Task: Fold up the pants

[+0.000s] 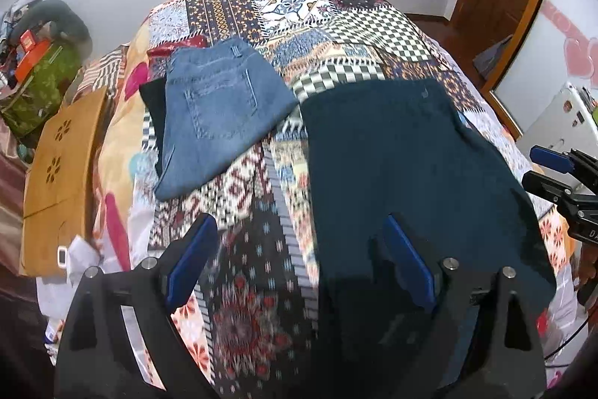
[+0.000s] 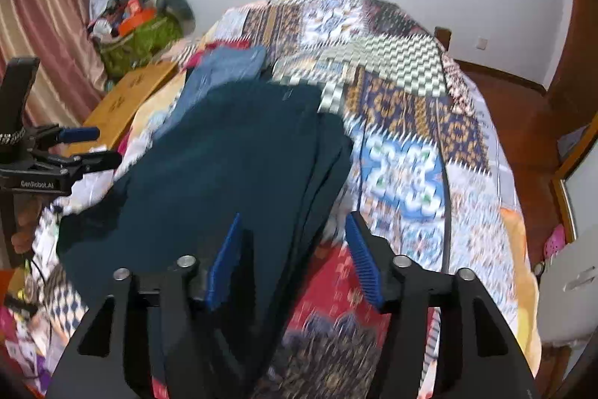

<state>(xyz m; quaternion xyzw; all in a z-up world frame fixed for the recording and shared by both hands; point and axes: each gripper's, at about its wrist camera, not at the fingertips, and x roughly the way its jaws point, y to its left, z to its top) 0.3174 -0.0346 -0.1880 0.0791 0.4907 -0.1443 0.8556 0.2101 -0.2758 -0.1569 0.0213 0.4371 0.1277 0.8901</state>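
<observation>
The dark teal pants (image 1: 403,152) lie spread on the bed (image 1: 358,25), on its patchwork quilt, with the waistband toward the far end and the legs running back toward the cameras; in the right wrist view the same pants (image 2: 231,167) show layered edges along their right side, so they look to be doubled lengthwise already, though blur keeps that uncertain. They read as soft, limp cloth of middling weight — likely to sag and slide when lifted by one point, so a hold on two spread points of a hem or folded edge should carry them flat.

The left gripper (image 1: 302,260) hovers above the near part of the pants, released, its right finger over the teal cloth and its left over the quilt, grasping nothing. The right gripper (image 2: 291,260) is likewise spread wide and empty, straddling the pants' right edge.

Just left of the teal pair, folded blue jeans (image 1: 220,114) rest on something dark. Beyond the bed's left edge sit a cardboard box (image 1: 59,182) and a green bag (image 1: 41,88) heaped with clutter.
</observation>
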